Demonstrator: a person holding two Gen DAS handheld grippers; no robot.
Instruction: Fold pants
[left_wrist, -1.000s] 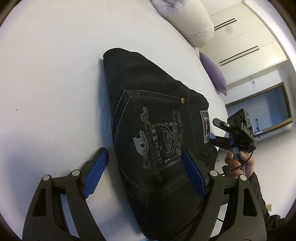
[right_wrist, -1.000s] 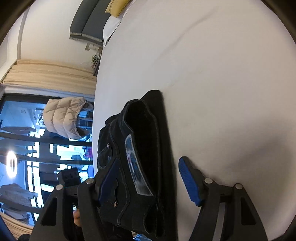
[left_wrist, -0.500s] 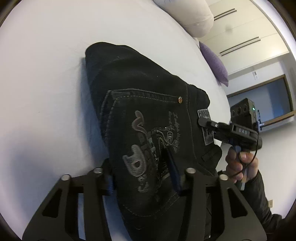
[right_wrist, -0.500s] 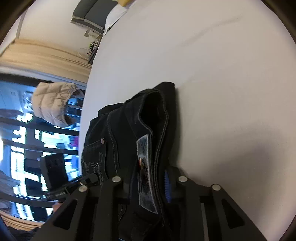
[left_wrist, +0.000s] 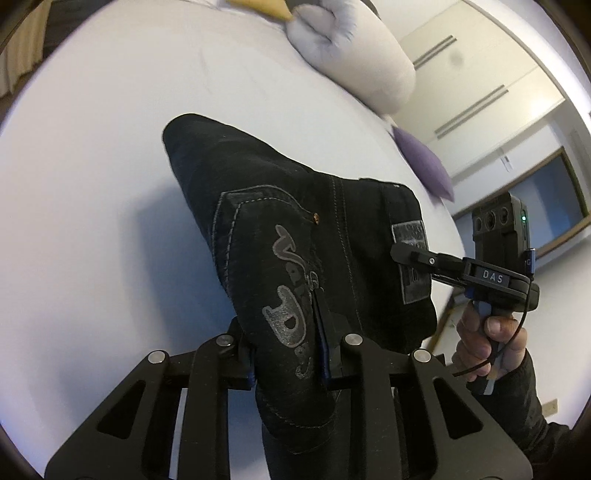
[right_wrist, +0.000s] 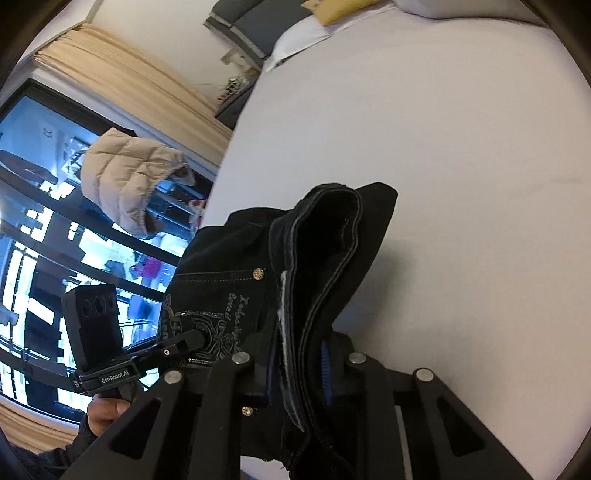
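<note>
The folded black jeans (left_wrist: 295, 236) with a grey embroidered back pocket hang lifted above the white bed (left_wrist: 92, 184). My left gripper (left_wrist: 288, 354) is shut on the pocket side of the bundle. My right gripper (right_wrist: 299, 365) is shut on the waistband edge with the grey label; it also shows in the left wrist view (left_wrist: 410, 254), clamped by the label patch. The jeans also show in the right wrist view (right_wrist: 317, 266), with the left gripper (right_wrist: 192, 339) at their left.
A white bolster pillow (left_wrist: 354, 62) and a purple cushion (left_wrist: 424, 162) lie at the far side of the bed. A beige puffer jacket (right_wrist: 125, 177) hangs by the window. White wardrobe doors (left_wrist: 480, 70) stand behind.
Both grippers went from open around the jeans to shut on them. The folded bundle has risen off the bed and tilted.
</note>
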